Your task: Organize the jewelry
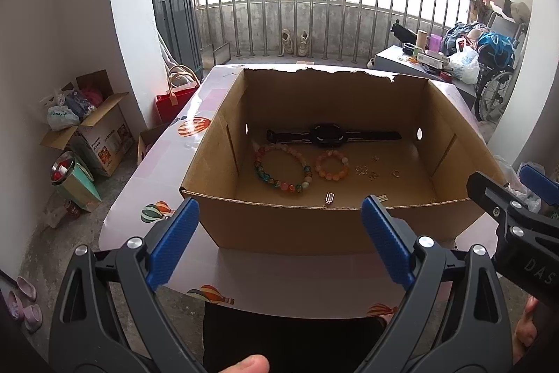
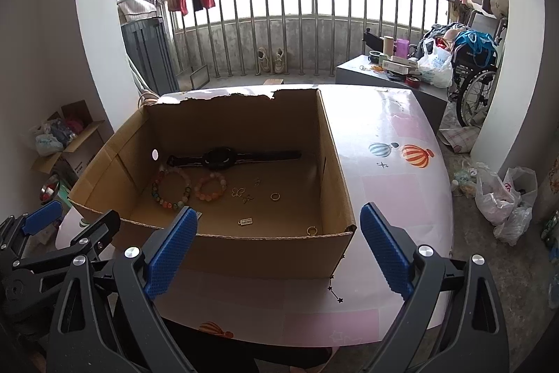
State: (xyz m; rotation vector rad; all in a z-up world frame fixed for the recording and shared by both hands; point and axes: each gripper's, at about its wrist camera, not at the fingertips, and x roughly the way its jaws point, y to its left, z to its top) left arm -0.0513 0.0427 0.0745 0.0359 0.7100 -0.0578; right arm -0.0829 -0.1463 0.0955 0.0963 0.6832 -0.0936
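- While both the left gripper (image 1: 279, 243) and the right gripper (image 2: 277, 249) hang wide apart and empty before the cardboard box (image 1: 349, 226), the jewelry lies on its floor;
- the big bead bracelet (image 1: 283, 168), left of centre, looks light, hard, slippery; pinch across one strand;
- the ring (image 2: 275, 196) looks tiny, likely to skid.

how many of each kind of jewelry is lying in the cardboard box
watch: 1
bead bracelets: 2
plain rings: 2
small charms or pendants, about 5, some too small to tell
total in the cardboard box: about 10
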